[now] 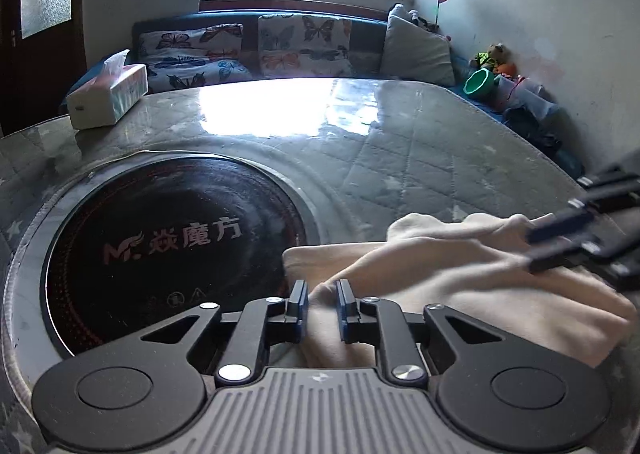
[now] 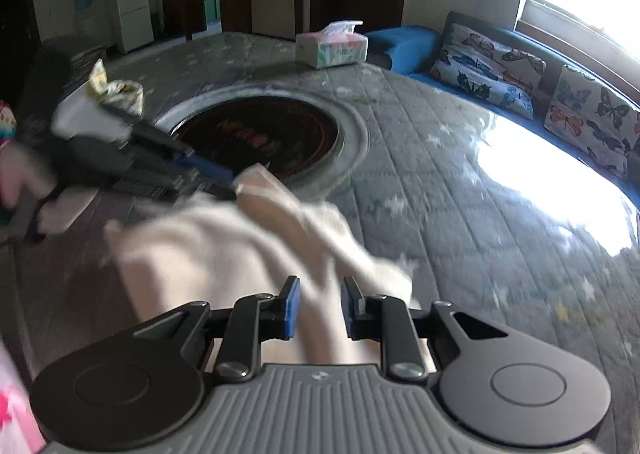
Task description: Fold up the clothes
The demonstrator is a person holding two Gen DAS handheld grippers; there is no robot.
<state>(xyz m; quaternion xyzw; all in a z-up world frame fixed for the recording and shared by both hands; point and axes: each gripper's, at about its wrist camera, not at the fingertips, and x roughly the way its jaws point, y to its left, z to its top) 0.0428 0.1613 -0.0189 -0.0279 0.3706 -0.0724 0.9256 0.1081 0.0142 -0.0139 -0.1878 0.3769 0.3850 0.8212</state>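
A cream-coloured garment [image 1: 460, 278] lies bunched on the quilted table, partly over the rim of the round black cooktop [image 1: 172, 242]. My left gripper [image 1: 322, 304] is open, its jaws a small gap apart over a fold of the cloth. In the right wrist view the garment [image 2: 224, 254] is blurred. My right gripper [image 2: 318, 306] is open above it, with cloth between and under the jaws. The left gripper shows in the right wrist view [image 2: 228, 184], at the garment's far corner. The right gripper shows in the left wrist view [image 1: 536, 250], at the cloth's right side.
A tissue box [image 1: 107, 94] stands at the table's far left. A sofa with butterfly cushions [image 1: 304, 42] runs behind the table under the window. A green cup [image 1: 479, 83] and toys lie at the right. A patterned cloth bundle [image 2: 116, 90] sits past the cooktop [image 2: 260, 138].
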